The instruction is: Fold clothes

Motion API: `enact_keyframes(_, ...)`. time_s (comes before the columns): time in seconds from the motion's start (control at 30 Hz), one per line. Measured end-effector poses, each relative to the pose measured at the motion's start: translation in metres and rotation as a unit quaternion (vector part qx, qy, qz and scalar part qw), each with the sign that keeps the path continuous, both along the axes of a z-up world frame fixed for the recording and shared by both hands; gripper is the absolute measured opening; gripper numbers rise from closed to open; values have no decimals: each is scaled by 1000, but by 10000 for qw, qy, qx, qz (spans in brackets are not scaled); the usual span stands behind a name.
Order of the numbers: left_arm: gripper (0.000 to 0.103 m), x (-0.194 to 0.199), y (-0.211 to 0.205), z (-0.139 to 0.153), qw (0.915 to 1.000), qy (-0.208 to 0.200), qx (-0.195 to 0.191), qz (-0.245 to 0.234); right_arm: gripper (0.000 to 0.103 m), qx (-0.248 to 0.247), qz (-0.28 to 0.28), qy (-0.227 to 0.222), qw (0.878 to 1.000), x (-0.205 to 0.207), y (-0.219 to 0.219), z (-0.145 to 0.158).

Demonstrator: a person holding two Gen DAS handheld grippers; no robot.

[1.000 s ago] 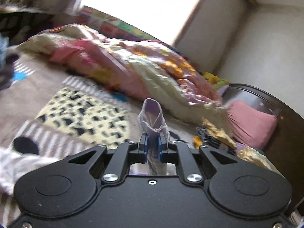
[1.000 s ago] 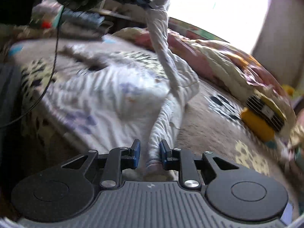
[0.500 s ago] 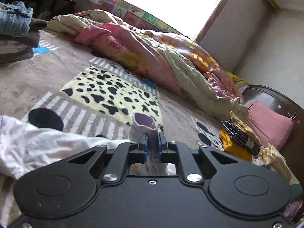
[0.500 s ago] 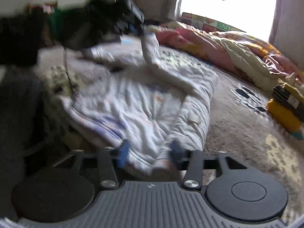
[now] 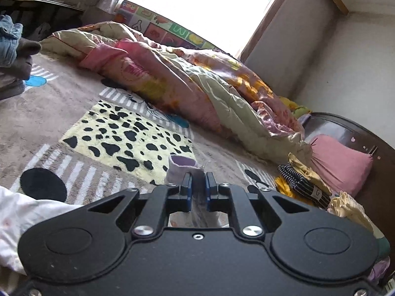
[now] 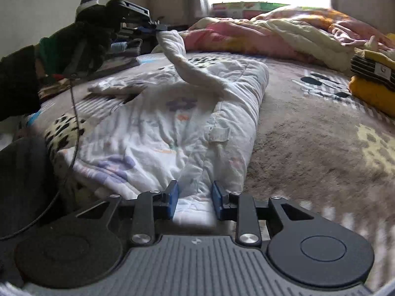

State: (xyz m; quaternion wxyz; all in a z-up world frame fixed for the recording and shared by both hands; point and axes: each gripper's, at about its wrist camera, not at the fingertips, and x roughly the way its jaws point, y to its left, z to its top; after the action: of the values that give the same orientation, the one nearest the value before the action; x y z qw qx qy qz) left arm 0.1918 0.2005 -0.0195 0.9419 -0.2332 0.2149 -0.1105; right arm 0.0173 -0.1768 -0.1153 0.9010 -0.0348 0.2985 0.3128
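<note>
The white quilted garment (image 6: 158, 133) lies spread on the plush bed blanket (image 6: 308, 133), and everything else is placed from it. At its far left, seen from the right wrist camera, the left tongs (image 6: 158, 27) hang above the garment's upper edge, pressed together on the cuff of one sleeve (image 6: 187, 61), which rises twisted from the garment's middle up to them. In the left wrist view the same lilac-lined cuff (image 5: 182, 167) pokes out between the blue pads (image 5: 187, 190), with a corner of the garment (image 5: 22, 219) low at the left and the yellow spotted patch of the blanket (image 5: 128, 138) beyond it. At the garment's near hem the right tongs (image 6: 195, 198) are closing, pads still apart, with the hem cloth lying between them; no firm pinch shows. Behind the garment a crumpled pink and cream quilt (image 6: 271, 37) runs along the bed. To the garment's right, well apart, sits a stack of folded yellow and striped clothes (image 6: 370, 79).
</note>
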Motion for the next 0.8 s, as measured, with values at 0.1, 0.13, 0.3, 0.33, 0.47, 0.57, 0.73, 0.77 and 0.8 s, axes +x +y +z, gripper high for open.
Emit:
enact_keyframes(0.1, 8, 1, -1, -1, 10000, 1, 7, -66, 32, -167, 90, -187, 9996, -7, 6, 8)
enact_keyframes(0.13, 8, 1, -1, -1, 10000, -11, 2, -85, 35, -269, 109, -295, 9991, -12, 5, 13)
enact_keyframes(0.3, 8, 3, 0, 8, 9997, -130, 11, -202, 44, -1163, 593, -1162, 9846, -49, 3, 21)
enact_keyframes(0.33, 8, 4, -1, 10, 9996, -162, 22, -221, 43, -1245, 609, -1129, 9839, -49, 4, 19)
enact_keyframes(0.47, 8, 2, -4, 22, 9991, -338, -33, -248, 31, -884, 588, -999, 9893, -43, 10, 20)
enact_keyframes(0.57, 8, 2, -10, 22, 9989, -341, 92, -318, 32, -383, 525, -321, 9974, -26, 12, 5)
enact_keyframes(0.73, 8, 0, -12, 13, 9986, -251, 148, -435, 36, -77, 677, -205, 9975, -26, 2, 16)
enact_keyframes(0.77, 8, -1, -12, 13, 9985, -269, 174, -451, 37, 82, 697, -220, 9973, -28, -4, 23)
enact_keyframes(0.8, 8, -2, -12, 12, 9984, -279, 184, -449, 37, 252, 658, -299, 9971, -29, -10, 30)
